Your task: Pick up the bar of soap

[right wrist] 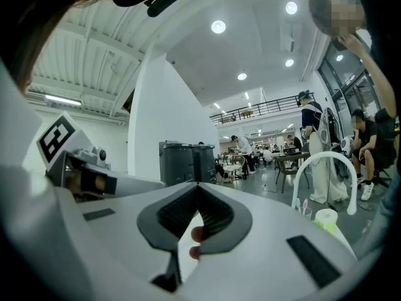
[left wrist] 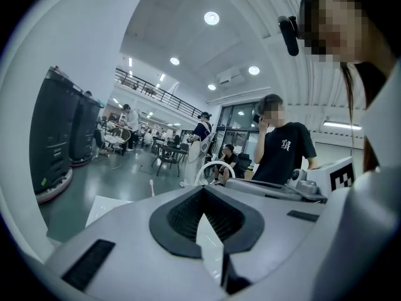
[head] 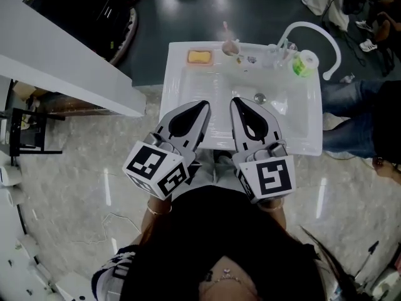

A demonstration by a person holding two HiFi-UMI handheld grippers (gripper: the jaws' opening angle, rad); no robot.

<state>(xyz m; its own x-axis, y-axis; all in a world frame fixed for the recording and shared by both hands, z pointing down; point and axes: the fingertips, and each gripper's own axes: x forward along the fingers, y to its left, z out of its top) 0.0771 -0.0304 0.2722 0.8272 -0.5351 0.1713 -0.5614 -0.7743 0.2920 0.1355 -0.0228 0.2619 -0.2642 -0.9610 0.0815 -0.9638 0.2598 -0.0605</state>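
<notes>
**Bar of soap (head: pixel 199 57) on far left corner of sink (head: pixel 174 86)**

Over the white sink's basin hang the left claw (head: pixel 204 105) and right claw (head: pixel 236 102), each closed and empty, well apart from the soap.

Right gripper (right wrist: pixel 198 190), jaws together; white faucet (right wrist: pixel 326 155) farther right.

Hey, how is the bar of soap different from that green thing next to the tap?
The bar of soap is orange-yellow, flat and rectangular; the green round object is bright green and stands taller. The bar of soap lies at the back left corner of the sink; the green round object stands at the back right, beside the white tap. Both rest on the sink's back ledge.
</notes>
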